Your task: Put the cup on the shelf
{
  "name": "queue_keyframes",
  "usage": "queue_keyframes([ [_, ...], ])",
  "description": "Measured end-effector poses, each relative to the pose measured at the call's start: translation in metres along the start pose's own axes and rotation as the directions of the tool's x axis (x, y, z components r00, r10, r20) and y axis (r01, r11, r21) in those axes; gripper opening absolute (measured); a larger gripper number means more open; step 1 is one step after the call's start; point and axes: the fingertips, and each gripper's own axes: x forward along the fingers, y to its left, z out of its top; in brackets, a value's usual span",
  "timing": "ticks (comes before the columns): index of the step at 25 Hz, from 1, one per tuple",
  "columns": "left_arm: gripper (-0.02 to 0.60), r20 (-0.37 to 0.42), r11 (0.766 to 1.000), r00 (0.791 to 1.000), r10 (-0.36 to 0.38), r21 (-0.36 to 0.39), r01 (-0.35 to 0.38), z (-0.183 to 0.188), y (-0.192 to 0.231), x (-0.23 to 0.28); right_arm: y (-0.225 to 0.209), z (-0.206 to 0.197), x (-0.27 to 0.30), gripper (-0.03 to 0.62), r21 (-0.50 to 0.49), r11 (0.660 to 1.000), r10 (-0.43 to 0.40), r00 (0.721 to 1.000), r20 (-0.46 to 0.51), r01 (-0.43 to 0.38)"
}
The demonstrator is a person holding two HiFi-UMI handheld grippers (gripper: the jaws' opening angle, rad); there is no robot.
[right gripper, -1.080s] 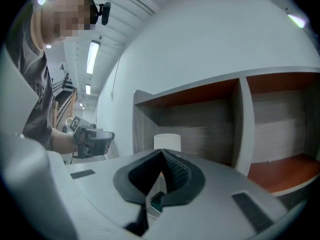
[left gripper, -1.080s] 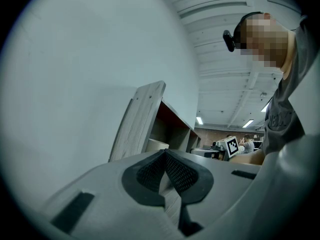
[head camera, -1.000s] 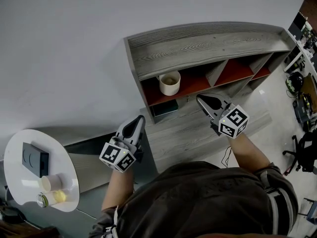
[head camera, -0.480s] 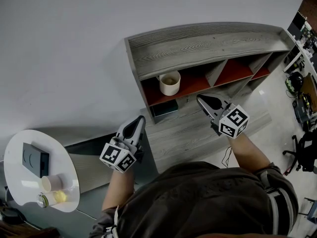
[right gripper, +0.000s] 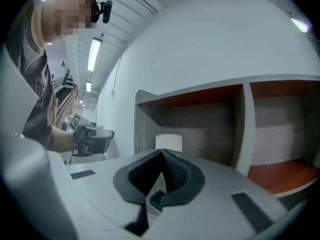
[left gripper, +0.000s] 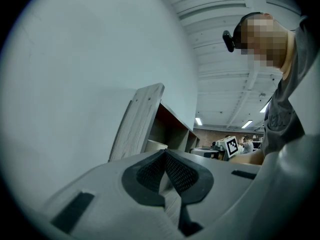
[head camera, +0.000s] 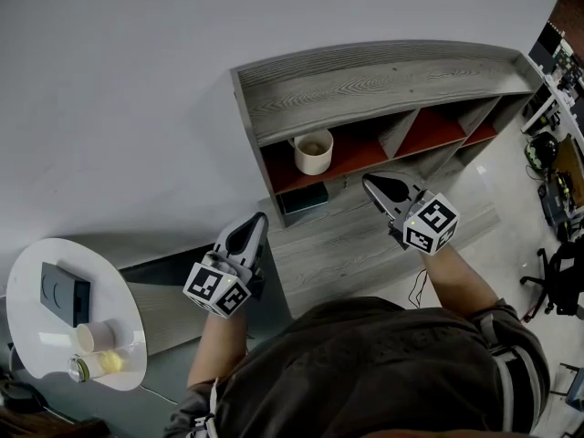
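Observation:
A cream cup point(head camera: 312, 152) stands upright in the leftmost red-floored compartment of the grey wooden shelf point(head camera: 383, 76); the right gripper view shows this cup point(right gripper: 168, 142) just beyond the jaws. My right gripper point(head camera: 371, 183) hovers in front of the shelf, a little right of the cup, shut and empty. Further left and lower in the head view, my left gripper point(head camera: 259, 219) is shut with nothing in it. Its own view shows the left gripper point(left gripper: 164, 153) pointing past the shelf's side panel point(left gripper: 136, 120).
A dark flat object point(head camera: 304, 198) lies on the lower shelf board under the cup. At far left a round white table point(head camera: 36, 281) carries a black box point(head camera: 65, 293), a paper cup point(head camera: 95, 337) and a small can with a yellow thing point(head camera: 99, 364). Desks and gear stand at right.

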Motion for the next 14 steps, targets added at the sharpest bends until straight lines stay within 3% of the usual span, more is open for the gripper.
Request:
queue_keyframes([
  [14, -0.002, 0.004, 1.0, 1.0, -0.002, -0.001, 0.002, 0.0017, 0.0012, 0.0001, 0.0036, -0.002, 0.0034, -0.011, -0.011, 1.0, 0.008, 1.0, -0.012, -0.008],
])
